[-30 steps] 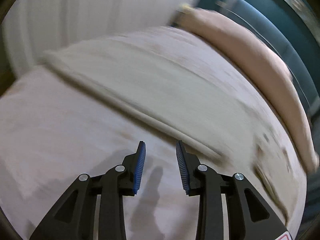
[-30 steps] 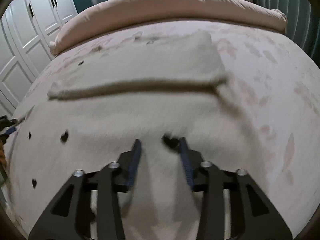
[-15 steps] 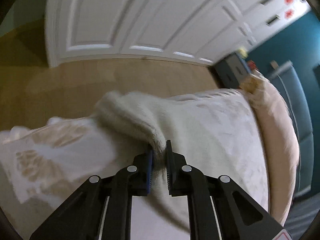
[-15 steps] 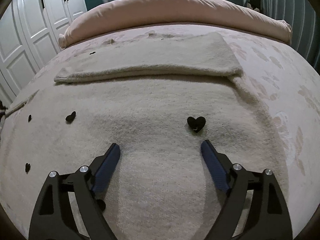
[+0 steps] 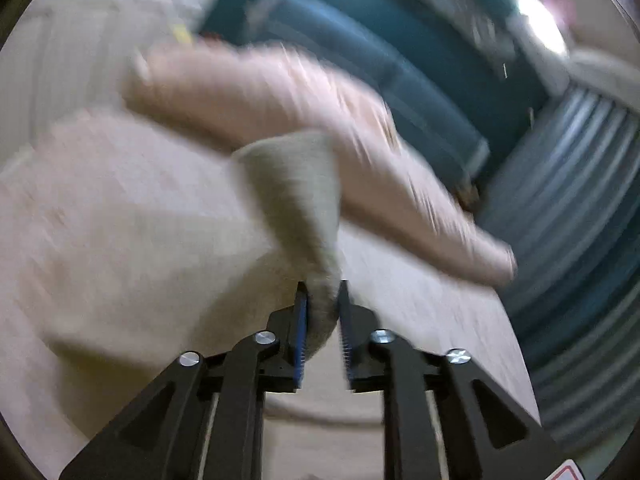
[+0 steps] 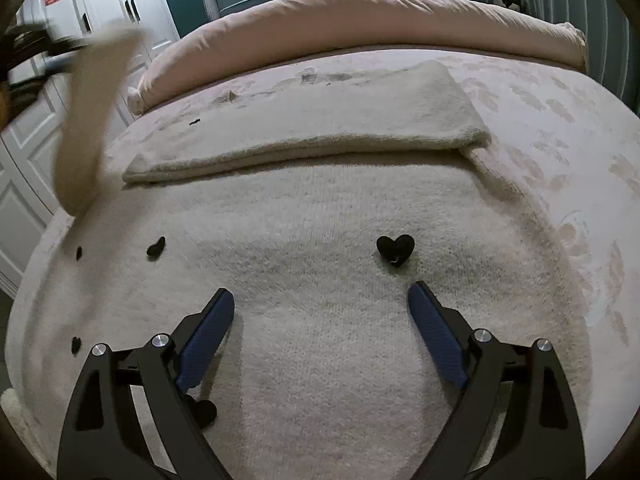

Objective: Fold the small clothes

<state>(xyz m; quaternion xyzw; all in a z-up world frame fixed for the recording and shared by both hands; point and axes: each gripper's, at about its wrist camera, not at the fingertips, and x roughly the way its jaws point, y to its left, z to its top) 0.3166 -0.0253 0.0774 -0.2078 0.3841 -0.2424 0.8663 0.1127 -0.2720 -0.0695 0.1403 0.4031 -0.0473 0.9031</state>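
Sweater (image 6: 320,320): cream fuzzy knit w/ small black hearts (image 6: 395,249), spread flat on the bed (image 6: 580,120), one sleeve (image 6: 312,132) already folded across the top
Handling: soft, floppy, light; I reckon it drapes and sags, won't hold shape, knit may stretch if tugged
Where to grab: best guess – pinch at an edge or cuff, thick enough to bite, then lay it over
L gripper (image 5: 323,320): jaws opening, other sleeve (image 5: 296,200) up off the bed between them; pic v blurred, fabric looks pinched
R gripper (image 6: 320,332): jaws wide apart & opening, nothing between, over the body panel
Far end: pink duvet (image 6: 360,16) bunched
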